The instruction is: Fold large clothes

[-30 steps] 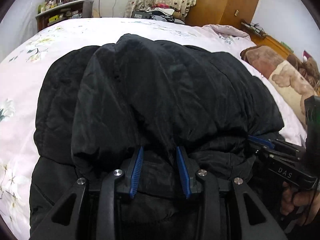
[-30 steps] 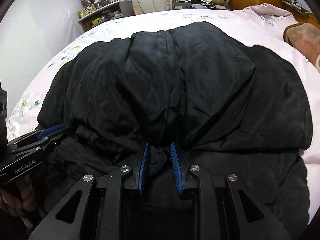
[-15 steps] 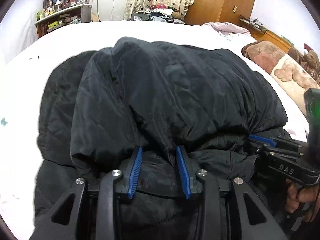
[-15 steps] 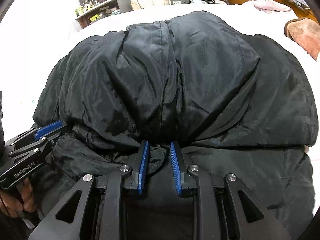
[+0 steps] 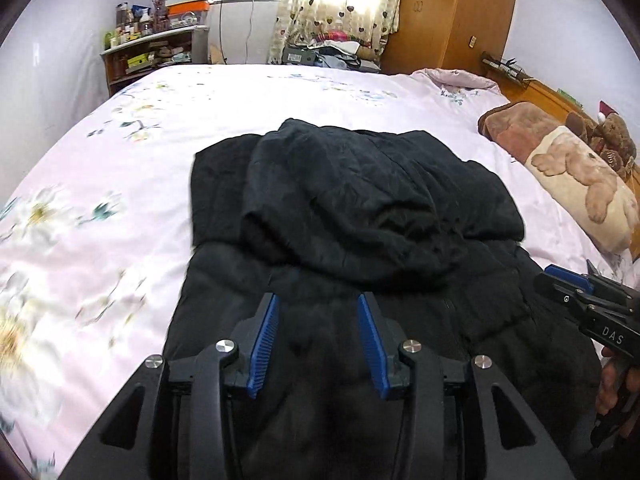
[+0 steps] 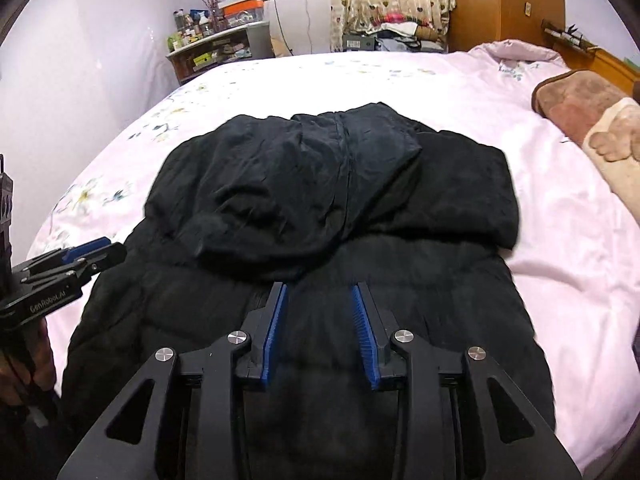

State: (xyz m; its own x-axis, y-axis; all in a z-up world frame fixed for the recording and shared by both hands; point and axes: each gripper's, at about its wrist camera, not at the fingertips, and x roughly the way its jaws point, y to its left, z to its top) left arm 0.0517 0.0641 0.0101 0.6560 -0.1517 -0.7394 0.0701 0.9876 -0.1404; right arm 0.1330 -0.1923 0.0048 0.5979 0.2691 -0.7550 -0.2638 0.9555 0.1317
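Note:
A black padded jacket [image 5: 360, 208] lies on the bed, its far part folded back toward me over the near part; it also shows in the right wrist view [image 6: 320, 192]. My left gripper [image 5: 318, 304] is open and empty above the near part of the jacket, just short of the fold's edge. My right gripper [image 6: 318, 294] is open and empty at the same edge, further right. The right gripper shows at the right edge of the left wrist view [image 5: 576, 284]. The left gripper shows at the left edge of the right wrist view [image 6: 84, 250].
The bed has a pink floral sheet [image 5: 120, 184]. A brown blanket and a bear-print pillow [image 5: 580, 184] lie at the right by the wooden headboard. A cluttered shelf [image 5: 152, 48], curtains and a wooden wardrobe [image 5: 452, 12] stand beyond the far edge.
Both grippers have let go of the jacket's folded edge, opened, and pulled back and up. The folded part now lies flat on the jacket's near part.

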